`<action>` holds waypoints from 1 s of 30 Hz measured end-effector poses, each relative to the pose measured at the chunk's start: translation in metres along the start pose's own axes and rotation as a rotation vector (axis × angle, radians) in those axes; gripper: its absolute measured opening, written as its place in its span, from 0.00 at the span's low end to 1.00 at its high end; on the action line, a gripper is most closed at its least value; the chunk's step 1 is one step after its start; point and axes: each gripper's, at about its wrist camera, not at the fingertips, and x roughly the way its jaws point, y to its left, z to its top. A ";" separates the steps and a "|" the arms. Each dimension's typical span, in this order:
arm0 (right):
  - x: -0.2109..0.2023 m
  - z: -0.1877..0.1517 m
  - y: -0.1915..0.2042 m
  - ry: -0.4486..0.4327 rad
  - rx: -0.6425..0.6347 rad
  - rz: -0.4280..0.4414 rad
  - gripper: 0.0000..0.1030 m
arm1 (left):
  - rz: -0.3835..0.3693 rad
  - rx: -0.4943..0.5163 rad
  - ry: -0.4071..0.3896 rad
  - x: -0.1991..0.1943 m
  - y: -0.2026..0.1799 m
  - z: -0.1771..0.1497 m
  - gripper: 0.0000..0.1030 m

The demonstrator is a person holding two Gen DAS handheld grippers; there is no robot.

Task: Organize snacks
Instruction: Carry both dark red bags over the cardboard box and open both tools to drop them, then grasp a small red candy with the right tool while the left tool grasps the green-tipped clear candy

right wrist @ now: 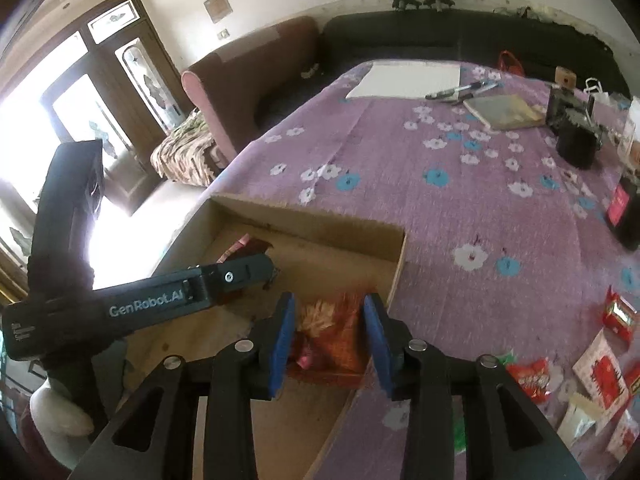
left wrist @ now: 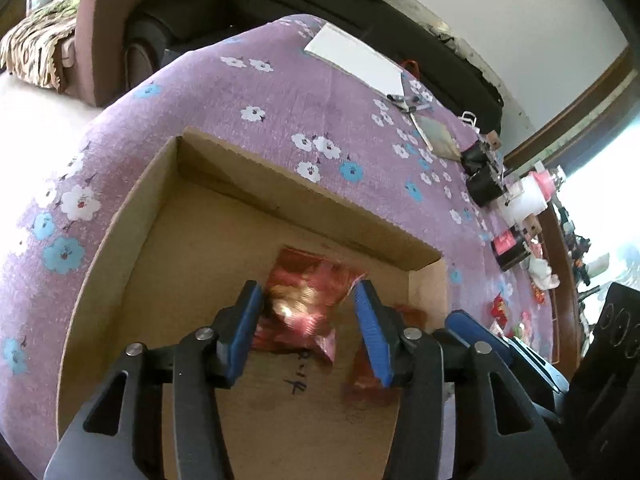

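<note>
An open cardboard box (left wrist: 304,184) (right wrist: 312,220) stands on the purple flowered tablecloth (right wrist: 480,208). Over its inside, my left gripper (left wrist: 308,286) is open. A blurred red snack packet (left wrist: 308,304) shows between and below its fingers, free of the pads. My right gripper (right wrist: 330,300) is open too, at the box's near right corner. An orange-red packet (right wrist: 332,336) (left wrist: 372,384) is blurred between its pads, loose over the box floor. In the right wrist view the left gripper (right wrist: 268,272) reaches in from the left, with the red packet (right wrist: 248,246) beyond its tip.
Several loose snack packets (right wrist: 600,372) lie on the cloth right of the box, one red one (right wrist: 532,376) nearest. Farther back are a white pad (right wrist: 408,80), a pen (right wrist: 464,90), a book (right wrist: 504,110) and black cups (right wrist: 576,140). Sofas stand behind the table.
</note>
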 end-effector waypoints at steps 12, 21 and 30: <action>-0.096 -0.027 -0.077 -0.110 0.069 -0.075 0.50 | 0.007 0.101 -0.110 -0.077 -0.022 -0.057 0.60; -0.064 -0.044 -0.100 -0.037 0.129 -0.103 0.50 | -0.006 0.248 -0.123 -0.098 -0.067 -0.115 0.60; -0.031 -0.059 -0.085 0.063 0.073 -0.194 0.19 | -0.018 0.291 -0.097 -0.095 -0.088 -0.136 0.60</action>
